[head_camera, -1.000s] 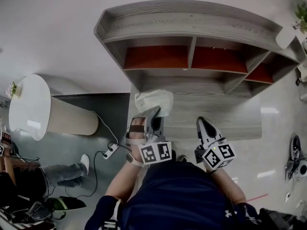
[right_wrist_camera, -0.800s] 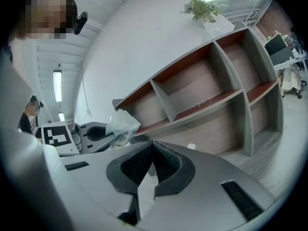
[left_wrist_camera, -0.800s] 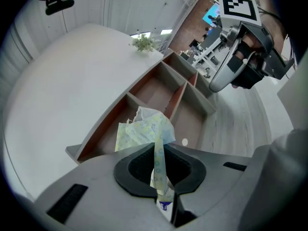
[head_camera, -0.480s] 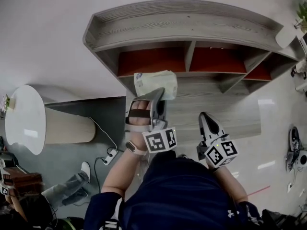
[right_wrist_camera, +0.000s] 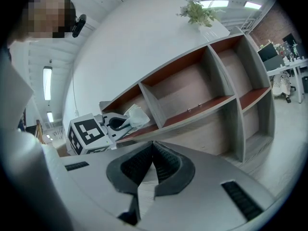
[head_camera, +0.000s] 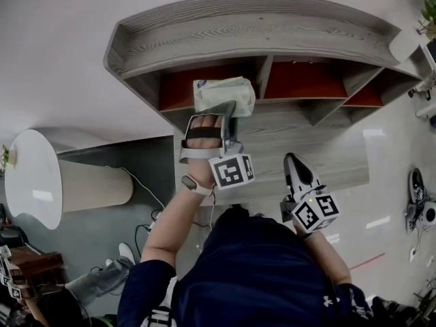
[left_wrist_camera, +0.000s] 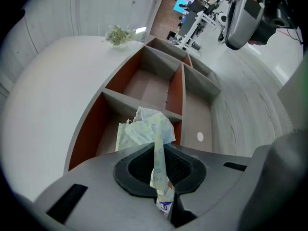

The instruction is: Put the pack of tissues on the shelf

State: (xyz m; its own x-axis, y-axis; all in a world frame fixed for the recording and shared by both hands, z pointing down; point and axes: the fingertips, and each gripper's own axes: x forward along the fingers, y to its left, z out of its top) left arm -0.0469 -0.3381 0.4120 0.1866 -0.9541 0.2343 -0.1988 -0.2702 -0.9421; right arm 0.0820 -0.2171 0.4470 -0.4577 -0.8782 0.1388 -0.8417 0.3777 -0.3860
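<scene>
Left gripper (head_camera: 229,110): pinching tissue pack (head_camera: 222,91) by its wrapper.
Right gripper (head_camera: 293,162): closed, empty.
Placement: seat pack deep inside shelf (head_camera: 204,36), then release.

The shelf (head_camera: 245,33) is a grey wood-grain unit with a broad, flat top. Upright dividers split its open front into compartments lined in red-brown. A small potted plant (right_wrist_camera: 198,12) stands at the right end of the top. The rest of the top is bare board. The unit stands against a white wall on a pale wood-look floor (head_camera: 340,169). Off the shelf's left end the floor turns to a dark grey covering (head_camera: 146,159), and a round white table (head_camera: 30,179) stands there.
</scene>
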